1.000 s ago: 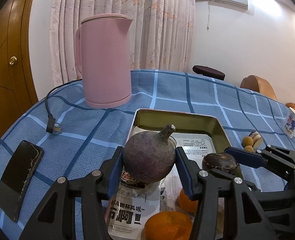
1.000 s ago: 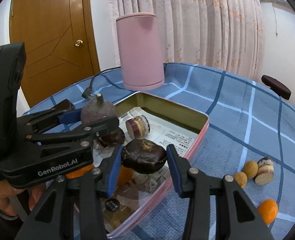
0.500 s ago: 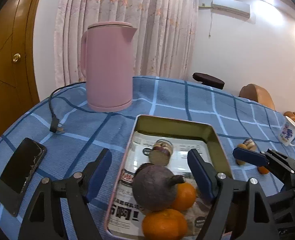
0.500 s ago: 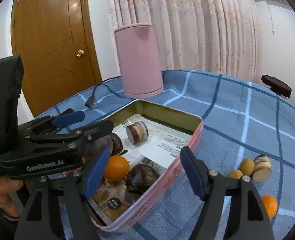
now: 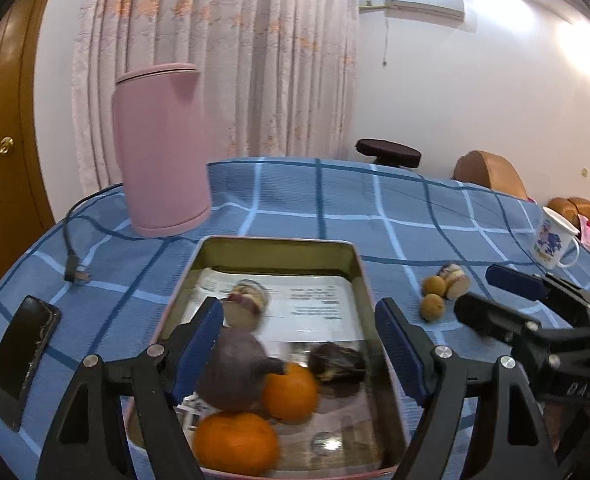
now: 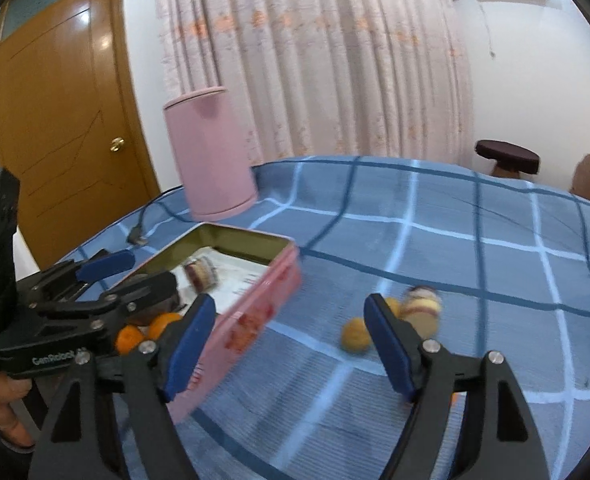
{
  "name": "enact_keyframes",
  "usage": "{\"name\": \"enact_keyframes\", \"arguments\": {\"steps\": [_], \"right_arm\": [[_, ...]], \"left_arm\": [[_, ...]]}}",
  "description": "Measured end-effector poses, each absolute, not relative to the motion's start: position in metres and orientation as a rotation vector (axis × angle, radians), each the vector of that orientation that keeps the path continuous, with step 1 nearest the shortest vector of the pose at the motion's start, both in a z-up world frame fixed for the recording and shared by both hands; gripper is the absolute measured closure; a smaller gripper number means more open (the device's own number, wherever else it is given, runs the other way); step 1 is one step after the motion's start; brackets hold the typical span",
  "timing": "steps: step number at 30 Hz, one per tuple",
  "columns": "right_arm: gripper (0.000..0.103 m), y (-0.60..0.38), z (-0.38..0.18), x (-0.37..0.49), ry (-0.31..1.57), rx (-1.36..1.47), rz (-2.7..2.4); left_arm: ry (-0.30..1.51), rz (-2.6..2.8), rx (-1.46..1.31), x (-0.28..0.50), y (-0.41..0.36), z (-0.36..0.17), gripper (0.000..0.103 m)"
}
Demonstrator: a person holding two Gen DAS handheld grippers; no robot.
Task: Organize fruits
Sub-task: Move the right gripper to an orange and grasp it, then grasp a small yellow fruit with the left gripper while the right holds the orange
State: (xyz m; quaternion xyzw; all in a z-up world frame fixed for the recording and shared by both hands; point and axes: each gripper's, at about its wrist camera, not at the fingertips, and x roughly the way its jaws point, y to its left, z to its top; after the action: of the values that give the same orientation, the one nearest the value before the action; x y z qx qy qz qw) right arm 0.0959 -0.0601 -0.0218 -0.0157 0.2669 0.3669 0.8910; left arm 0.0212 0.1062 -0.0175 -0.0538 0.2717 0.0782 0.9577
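Left wrist view: left tongs [image 5: 299, 344] wide open, holding nothing. Between the jaws, in tray [image 5: 359, 264]: two oranges [image 5: 235, 438], one purple fruit [image 5: 235, 368], one dark fruit [image 5: 337, 362]; beyond, one cut piece [image 5: 249, 300]. Right tongs [image 6: 291, 344] opening, empty; ahead on the cloth [image 6: 475, 264], three loose pieces [image 6: 355, 336] remain. Task judged over halfway. Far: one kettle [image 5: 161, 152], one mug [image 5: 553, 238].
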Motion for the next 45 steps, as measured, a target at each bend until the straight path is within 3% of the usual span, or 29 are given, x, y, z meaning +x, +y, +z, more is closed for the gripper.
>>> {"name": "enact_keyframes", "arguments": {"steps": [8,13,20,22,23,38,40,45], "right_arm": [[0.024,-0.114,-0.035,0.120,0.635,0.003,0.576],[0.039,-0.118,-0.042,0.132,0.703,-0.023,0.550],[0.048,-0.104,-0.055,0.137,0.789,-0.090,0.600],[0.062,-0.102,-0.060,0.141,0.825,-0.097,0.607],[0.064,-0.102,-0.061,0.141,0.830,-0.096,0.604],[0.066,-0.137,-0.050,0.146,0.762,0.020,0.520],[0.066,-0.140,-0.050,0.146,0.758,0.034,0.518],[0.066,-0.143,-0.050,0.148,0.762,0.057,0.526]], "left_arm": [[0.571,0.103,-0.057,0.034,0.070,-0.019,0.024],[0.593,0.077,-0.028,0.046,0.052,-0.022,0.024],[0.613,0.065,-0.008,0.056,0.041,-0.023,0.024],[0.617,0.065,-0.006,0.058,0.040,-0.023,0.024],[0.620,0.061,-0.004,0.059,0.038,-0.023,0.024],[0.700,-0.019,0.080,0.097,0.001,-0.035,0.024],[0.718,-0.022,0.083,0.104,0.000,-0.039,0.029],[0.785,-0.041,0.090,0.118,-0.004,-0.051,0.063]]}}
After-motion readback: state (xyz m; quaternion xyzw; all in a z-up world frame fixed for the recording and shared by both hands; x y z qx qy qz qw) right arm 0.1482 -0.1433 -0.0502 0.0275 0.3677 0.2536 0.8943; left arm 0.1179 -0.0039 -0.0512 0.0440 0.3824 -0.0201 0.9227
